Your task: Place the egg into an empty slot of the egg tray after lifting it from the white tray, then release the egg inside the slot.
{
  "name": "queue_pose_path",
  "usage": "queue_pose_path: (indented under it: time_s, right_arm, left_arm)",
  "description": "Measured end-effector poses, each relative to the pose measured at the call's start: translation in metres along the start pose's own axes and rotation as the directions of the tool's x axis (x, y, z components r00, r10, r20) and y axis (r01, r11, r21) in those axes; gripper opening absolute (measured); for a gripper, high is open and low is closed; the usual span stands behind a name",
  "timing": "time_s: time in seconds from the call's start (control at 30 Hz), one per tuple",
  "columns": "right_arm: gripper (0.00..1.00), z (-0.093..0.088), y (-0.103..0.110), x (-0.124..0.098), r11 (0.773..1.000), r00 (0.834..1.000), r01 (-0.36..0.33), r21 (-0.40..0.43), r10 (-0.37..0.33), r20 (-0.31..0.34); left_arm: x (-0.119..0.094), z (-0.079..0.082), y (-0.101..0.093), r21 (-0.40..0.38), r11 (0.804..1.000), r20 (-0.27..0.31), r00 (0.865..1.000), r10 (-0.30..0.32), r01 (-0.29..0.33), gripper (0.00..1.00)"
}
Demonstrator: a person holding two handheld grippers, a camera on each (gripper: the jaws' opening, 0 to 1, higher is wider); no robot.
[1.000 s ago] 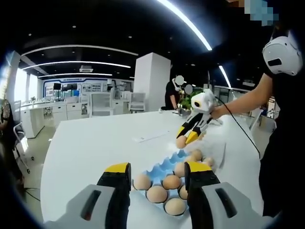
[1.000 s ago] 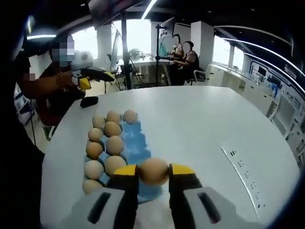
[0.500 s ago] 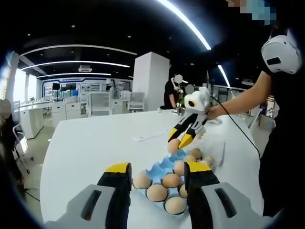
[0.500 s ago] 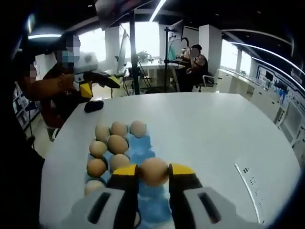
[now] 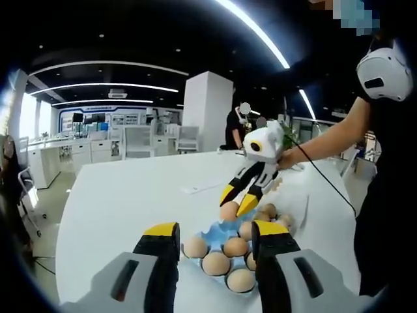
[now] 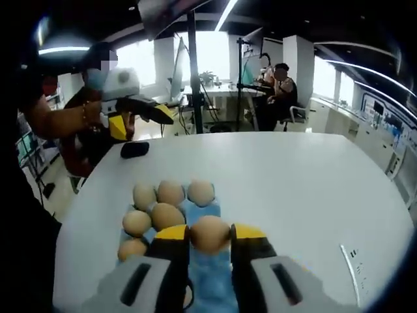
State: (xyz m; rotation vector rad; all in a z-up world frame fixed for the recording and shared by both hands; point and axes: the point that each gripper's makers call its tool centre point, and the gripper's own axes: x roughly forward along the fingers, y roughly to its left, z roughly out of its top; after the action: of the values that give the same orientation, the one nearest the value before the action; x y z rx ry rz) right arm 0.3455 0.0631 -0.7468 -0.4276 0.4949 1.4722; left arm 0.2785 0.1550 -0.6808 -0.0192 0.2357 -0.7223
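At the bottom centre of the right gripper view, the right gripper (image 6: pixel 210 236) has its yellow-tipped fingers (image 6: pixel 173 236) clenched on a brown egg (image 6: pixel 210 233), held just above the blue egg tray (image 6: pixel 203 212) that lies on the white counter (image 6: pixel 293 176). Beyond the held egg, several more eggs sit in the tray's slots, three in the far row and others on the left side. Farther off, at the upper left of that frame, the left gripper (image 6: pixel 140 111) hangs over the counter edge beside a dark object (image 6: pixel 134 149). In the left gripper view, the left gripper (image 5: pixel 215 244) shows at the bottom with its fingers spread apart and nothing between them. Past them the egg tray (image 5: pixel 212 233) holds a cluster of eggs, and at centre right the right gripper (image 5: pixel 234 207) tilts down over the tray with the egg (image 5: pixel 229 210) between its tips. A person's arm (image 5: pixel 326 140) reaches in from the right.
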Motion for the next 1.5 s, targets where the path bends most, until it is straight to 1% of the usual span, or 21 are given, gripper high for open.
queue_pose_path:
  time_s: [0.13,0.27,0.47,0.97,1.17,1.5]
  right_arm:
    - [0.24,0.005,0.003,0.010,1.000,1.000,-0.012,-0.002,0.012,0.006]
    - [0.24,0.008,0.004,0.017,1.000,1.000,-0.018,-0.003,0.018,0.011]
    - [0.24,0.006,0.007,0.028,0.999,0.999,-0.034,-0.013,0.034,-0.011]
    - [0.24,-0.001,0.008,0.043,0.999,0.998,-0.045,0.005,0.045,-0.036]
    - [0.24,-0.009,0.008,0.048,0.999,0.997,-0.049,0.015,0.050,-0.061]
    - [0.24,-0.009,0.009,0.050,0.998,0.997,-0.051,0.020,0.052,-0.051]
  left_arm:
    - [-0.001,0.001,0.000,0.000,1.000,0.005,1.000,0.000,0.000,0.45]
    - [-0.002,-0.001,0.001,-0.001,1.000,-0.002,1.000,0.003,-0.003,0.45]
    - [-0.003,-0.002,0.001,-0.007,1.000,-0.002,1.000,0.005,-0.005,0.45]
    - [-0.003,-0.003,0.001,-0.009,1.000,0.000,1.000,0.004,-0.004,0.44]
    - [-0.004,-0.003,0.002,-0.010,1.000,0.001,1.000,0.006,-0.006,0.44]
    - [-0.004,-0.004,0.002,-0.014,1.000,0.002,1.000,0.008,-0.008,0.43]
